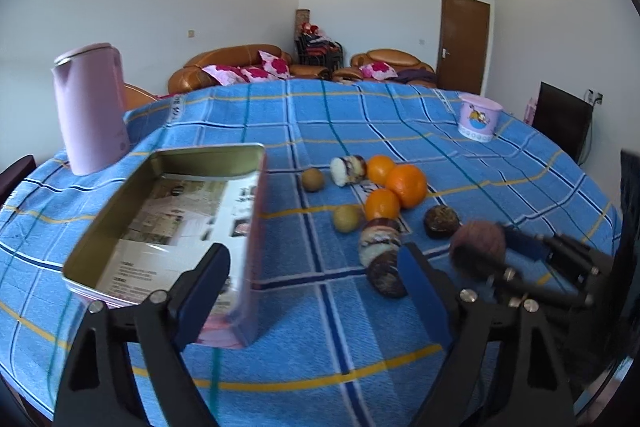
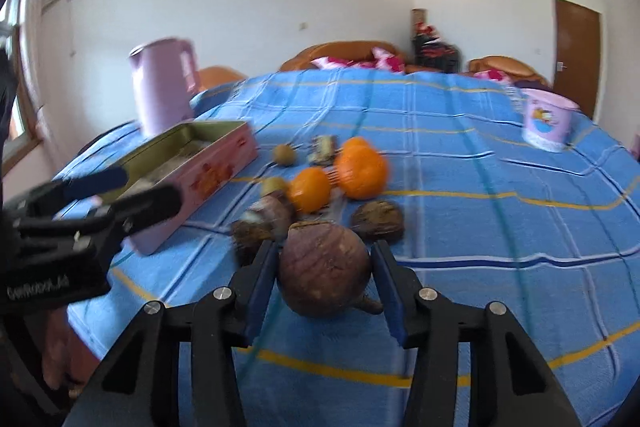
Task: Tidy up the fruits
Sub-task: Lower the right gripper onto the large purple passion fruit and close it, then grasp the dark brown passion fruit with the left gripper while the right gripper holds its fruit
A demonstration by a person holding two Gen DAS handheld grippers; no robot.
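— Right gripper sat around the round purple-brown fruit near the table's front edge; pads looked just touching, though blur left that unsure.

— And the left gripper?

— Jaws spread wide, straddling the pink tin's near corner, holding nothing. Oranges lay mid-table.
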